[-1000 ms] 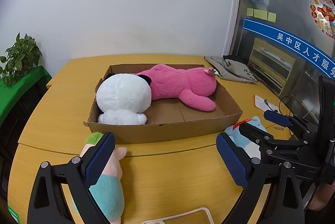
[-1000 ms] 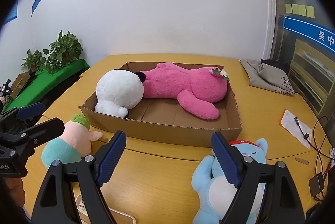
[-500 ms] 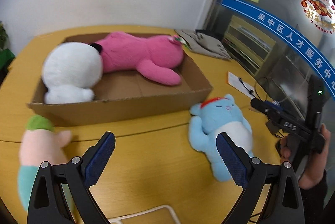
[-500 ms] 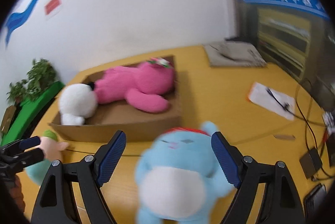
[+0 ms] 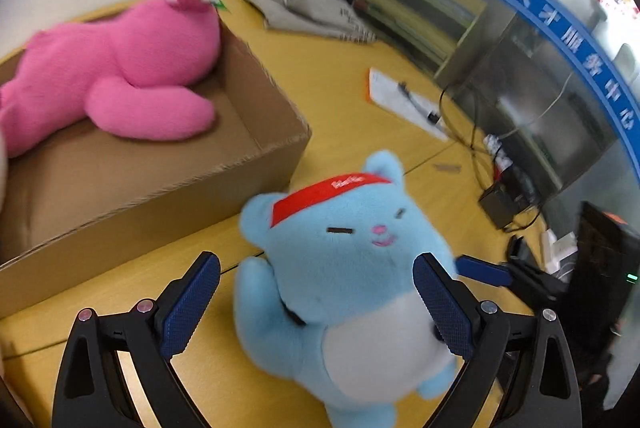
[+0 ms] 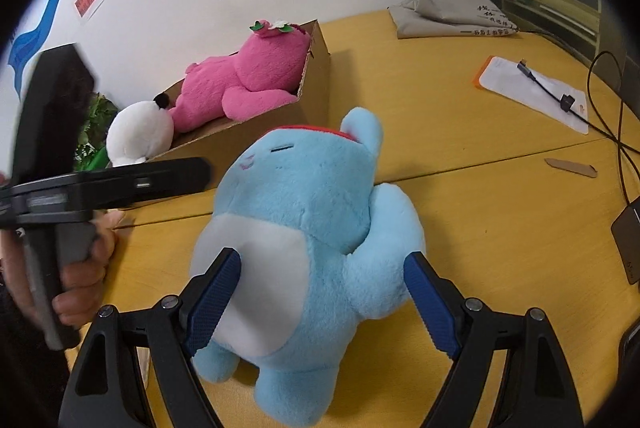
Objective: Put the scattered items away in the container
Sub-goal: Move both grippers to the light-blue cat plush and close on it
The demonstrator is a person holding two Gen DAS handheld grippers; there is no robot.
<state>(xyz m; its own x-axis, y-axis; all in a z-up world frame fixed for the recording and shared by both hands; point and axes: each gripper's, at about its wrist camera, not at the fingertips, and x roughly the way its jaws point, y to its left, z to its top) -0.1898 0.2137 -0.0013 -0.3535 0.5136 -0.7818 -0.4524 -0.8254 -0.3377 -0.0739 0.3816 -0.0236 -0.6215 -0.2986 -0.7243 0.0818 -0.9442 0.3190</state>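
Blue plush [image 6: 304,228] with a red headband and white belly lies on the yellow counter [image 6: 480,131], just beside the near corner of the cardboard box [image 5: 256,163]. Both tongs are closing in on it from two sides. Right tongs [image 6: 320,304] straddle its lower body with the jaws spread wide; the left pad looks to brush the white belly, the other pad stands just off the plush's side, so nothing is gripped. Left tongs [image 5: 316,302] are spread wide too, with the plush's body between the pads; one pad sits close against its flank, the other is clear of its arm, and the plush is not pinched. In the right view the left tool shows as a dark bar held in a hand [image 6: 80,268] at the left edge.

Inside the box a pink plush [image 5: 120,67] lies stretched out, a small flower on its head, and a white plush [image 6: 140,135] rests at the far end beside it. Farther along the counter are a folded grey bag [image 6: 452,15], a white pouch [image 6: 532,91] with a black cable across it, and more cables near the edge
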